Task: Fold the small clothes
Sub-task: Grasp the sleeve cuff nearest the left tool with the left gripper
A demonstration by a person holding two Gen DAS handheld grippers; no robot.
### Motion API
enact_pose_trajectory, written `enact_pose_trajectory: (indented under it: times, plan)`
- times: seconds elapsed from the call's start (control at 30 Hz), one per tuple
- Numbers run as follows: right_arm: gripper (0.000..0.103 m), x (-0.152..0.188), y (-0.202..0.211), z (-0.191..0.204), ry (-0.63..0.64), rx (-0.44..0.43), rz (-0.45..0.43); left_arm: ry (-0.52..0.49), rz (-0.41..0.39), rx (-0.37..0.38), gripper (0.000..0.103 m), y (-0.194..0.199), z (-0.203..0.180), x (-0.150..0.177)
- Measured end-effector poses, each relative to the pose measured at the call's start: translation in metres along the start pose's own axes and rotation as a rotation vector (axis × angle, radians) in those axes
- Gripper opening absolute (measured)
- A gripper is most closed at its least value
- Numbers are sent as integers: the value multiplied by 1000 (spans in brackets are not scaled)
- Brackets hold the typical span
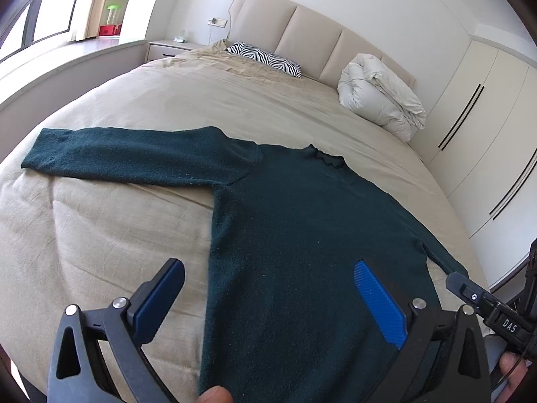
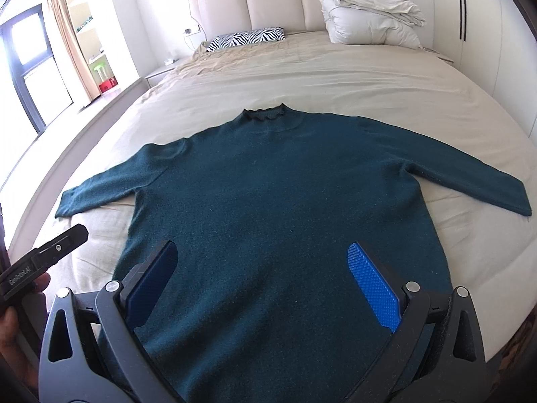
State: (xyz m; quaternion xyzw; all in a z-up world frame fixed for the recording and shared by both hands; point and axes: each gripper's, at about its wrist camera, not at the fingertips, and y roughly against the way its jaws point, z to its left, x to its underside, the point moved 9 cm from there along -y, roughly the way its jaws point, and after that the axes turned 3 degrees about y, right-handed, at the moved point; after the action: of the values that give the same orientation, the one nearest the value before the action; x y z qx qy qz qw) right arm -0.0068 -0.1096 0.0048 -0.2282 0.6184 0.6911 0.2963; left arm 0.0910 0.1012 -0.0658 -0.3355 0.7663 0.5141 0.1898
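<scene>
Across the bed (image 2: pixel 335 77) lies a flat sweater (image 2: pixel 275 201) (teal), left gripper (image 1: pixel 268 299) and right gripper (image 2: pixel 261 282) both wide, empty.

A dark teal knitted sweater (image 2: pixel 268 208) is lying flat on the beige sheet of the wide bed (image 2: pixel 335 80), its collar pointing toward the padded beige headboard (image 2: pixel 268 3) and its sleeves reaching out left and right. A zebra-striped pillow (image 2: pixel 246 38) is lying at the head of the bed, left of a rolled white duvet (image 2: pixel 369 16). The left gripper (image 1: pixel 268 299) is hanging above the sweater's lower left edge, the right gripper (image 2: pixel 263 285) above its lower middle, both with fingers spread wide apart
</scene>
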Motion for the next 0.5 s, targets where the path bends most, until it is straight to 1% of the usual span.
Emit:
enact_pose_trajectory:
  times: [0.03,0.07,0.1,0.13,0.17,0.23,0.33,0.37,0.43,0.47,0.5]
  plan:
    - [103,-6,1,5,2,-23,-21,7,3,-23,103,0,10,-3]
    - [103,-12,2,11,7,-41,-43,40,22,-30,103,-1,22,-6]
    - [103,-17,3,16,12,-58,-60,104,37,-11,103,-2,37,-9]
    - [103,-22,3,21,16,-74,-71,180,33,9,103,-2,54,-14]
    - [103,-29,3,29,15,-91,-79,246,10,21,103,0,73,-21]
    - [103,-36,0,36,0,-121,-81,364,-44,8,103,3,116,-38]
    - [103,-46,-9,44,-13,-142,-69,541,-127,64,103,4,174,-63]
    - [103,-48,-12,46,-11,-149,-61,592,-155,68,102,4,194,-69]
    - [101,-52,-20,51,-9,-161,-47,689,-203,83,98,1,230,-82]
    - [97,-54,-24,53,-9,-167,-44,733,-228,91,91,-1,247,-88]
    - [95,-56,-28,56,-12,-180,-35,781,-237,79,86,-4,263,-90]
